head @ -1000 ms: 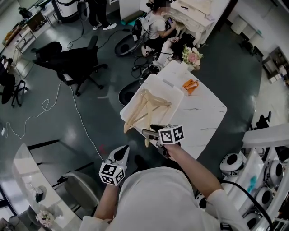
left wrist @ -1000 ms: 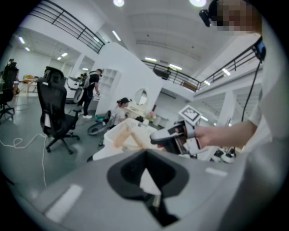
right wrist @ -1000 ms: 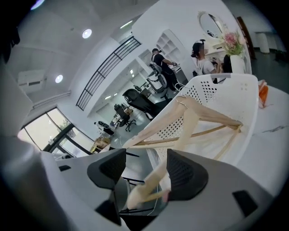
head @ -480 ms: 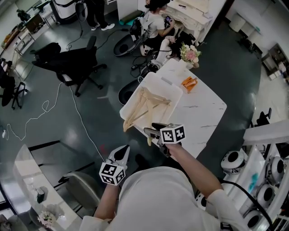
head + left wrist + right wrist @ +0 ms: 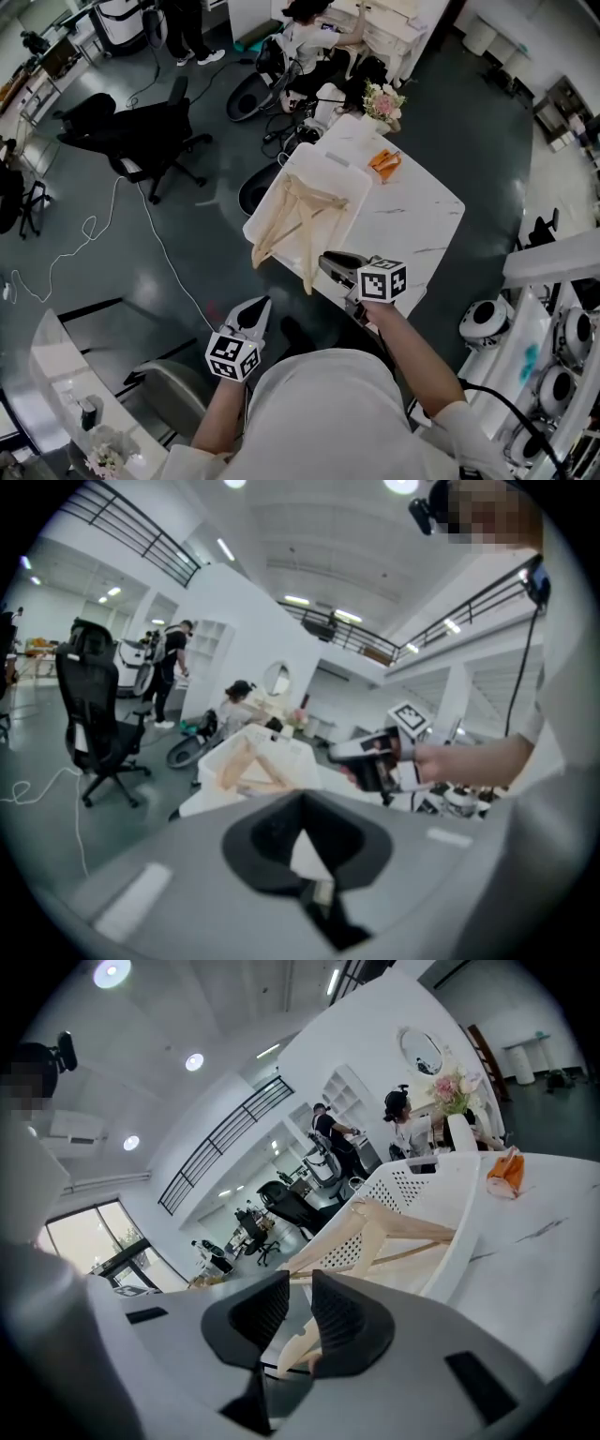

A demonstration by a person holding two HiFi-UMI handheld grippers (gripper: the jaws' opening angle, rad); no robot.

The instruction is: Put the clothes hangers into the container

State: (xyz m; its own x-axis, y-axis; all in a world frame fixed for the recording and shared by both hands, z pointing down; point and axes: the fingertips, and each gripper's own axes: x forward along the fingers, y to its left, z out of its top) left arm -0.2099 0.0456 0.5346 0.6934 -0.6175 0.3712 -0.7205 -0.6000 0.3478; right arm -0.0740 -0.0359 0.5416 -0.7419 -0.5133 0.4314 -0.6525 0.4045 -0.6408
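White marble-look table [image 5: 412,225] has a small orange thing [image 5: 386,162] by its far edge and flowers [image 5: 379,99] right at the far corner. Off to the left, a black office chair [image 5: 141,141] and a loose white cable [image 5: 91,223] sit on the dark floor [image 5: 84,291].

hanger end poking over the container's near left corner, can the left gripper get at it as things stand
Probably yes: the left gripper hangs off the table edge, with only open air between it and that hanger end.

Open lab hall — office chair [image 5: 141,141], floor cable [image 5: 167,248], mezzanine railing [image 5: 220,1143].
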